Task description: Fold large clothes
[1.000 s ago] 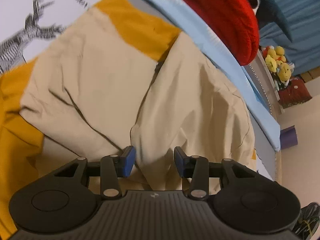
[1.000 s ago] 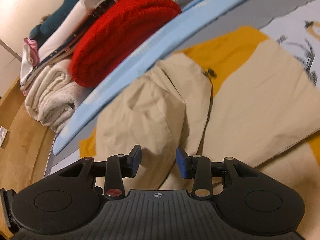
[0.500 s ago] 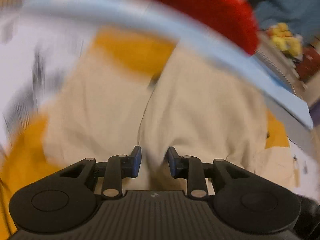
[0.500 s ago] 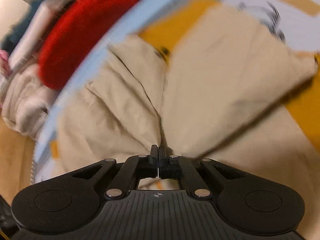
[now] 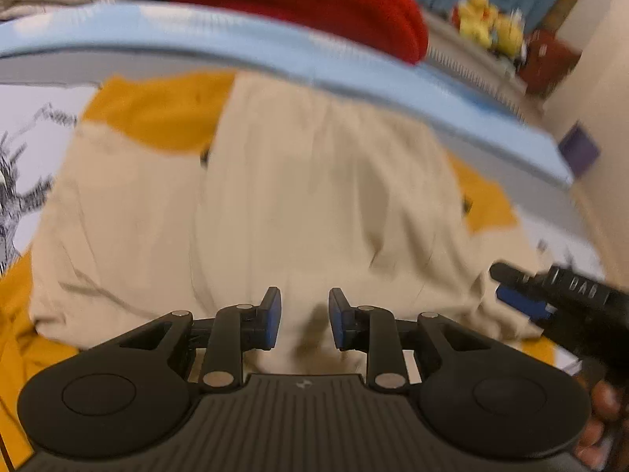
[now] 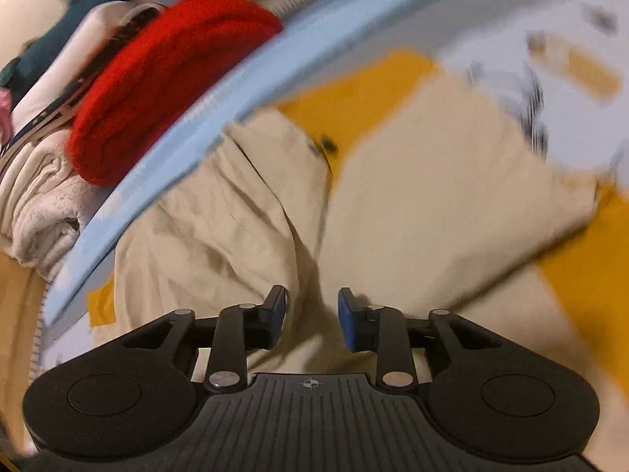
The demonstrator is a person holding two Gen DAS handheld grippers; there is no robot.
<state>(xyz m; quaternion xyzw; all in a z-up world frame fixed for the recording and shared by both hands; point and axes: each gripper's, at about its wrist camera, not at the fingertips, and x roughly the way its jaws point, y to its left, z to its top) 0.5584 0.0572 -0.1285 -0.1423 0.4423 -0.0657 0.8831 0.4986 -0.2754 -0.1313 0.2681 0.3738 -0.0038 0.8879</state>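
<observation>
1. The left gripper (image 5: 302, 316) has its jaws spread, with nothing between the blue pads; beige cloth lies right under and ahead of them
2. The right gripper (image 6: 311, 316) is likewise spread and holds nothing; in the left wrist view its tip (image 5: 523, 295) shows at the right edge, low over the cloth's right side
3. The beige garment (image 5: 298, 204) lies crumpled on a bedsheet (image 5: 153, 110) printed in mustard yellow and white with black sketch-like drawings; a dark seam or fold runs down it, so that it shows as two lobes (image 6: 432, 204)
4. Beyond the garment runs a light blue edge (image 5: 275, 43), and past it a pile of folded things: a red knit (image 6: 165, 78), a cream towel-like roll (image 6: 35, 196), and white and teal pieces higher up
5. In the left wrist view, yellow plush toys (image 5: 491, 27) and a dark red thing sit far right, against a pale wall
6. Both views are motion-blurred, so the sheet's print and the garment's small dark spot (image 6: 326, 143) cannot be made out; the garment's near edge is hidden behind the gripper bodies
7. The garment lies directly before both tools, its bulk spreading away from the open jaws
</observation>
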